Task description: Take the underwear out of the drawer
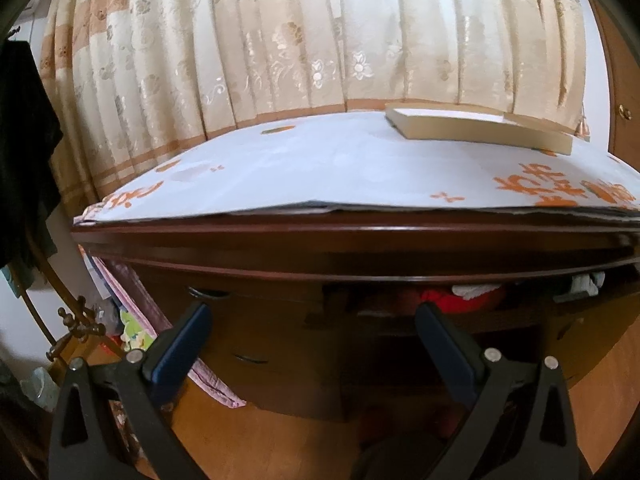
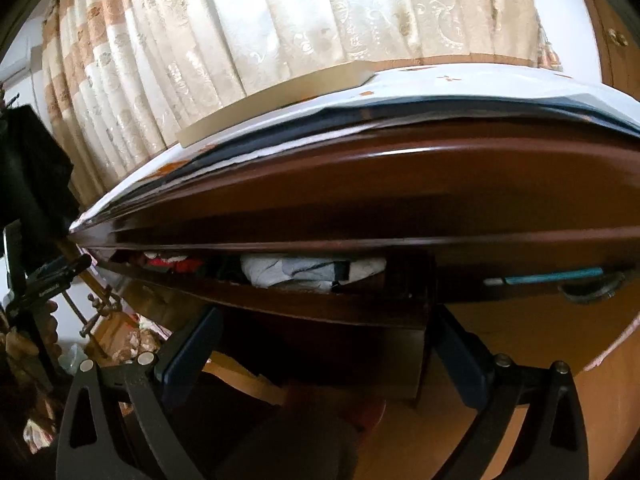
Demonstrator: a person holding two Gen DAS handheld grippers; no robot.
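Observation:
A dark brown wooden dresser has its top drawer (image 2: 304, 300) pulled partly out under the top edge. Inside it lie folded clothes: a grey and white piece (image 2: 296, 272) and red pieces (image 2: 176, 266). In the left wrist view the red clothes (image 1: 460, 300) and a white piece (image 1: 588, 282) show in the drawer gap. My left gripper (image 1: 312, 332) is open and empty, in front of the dresser below the drawer. My right gripper (image 2: 324, 340) is open and empty, just below the drawer front.
The dresser top (image 1: 320, 168) carries a white sheet with orange print and a thick book (image 1: 480, 128). A cream floral curtain (image 1: 300, 40) hangs behind. Left of the dresser stand a brass rack (image 1: 76, 324), dark hanging clothes (image 1: 24, 152) and floor clutter. A round drawer knob (image 2: 592, 288) is at right.

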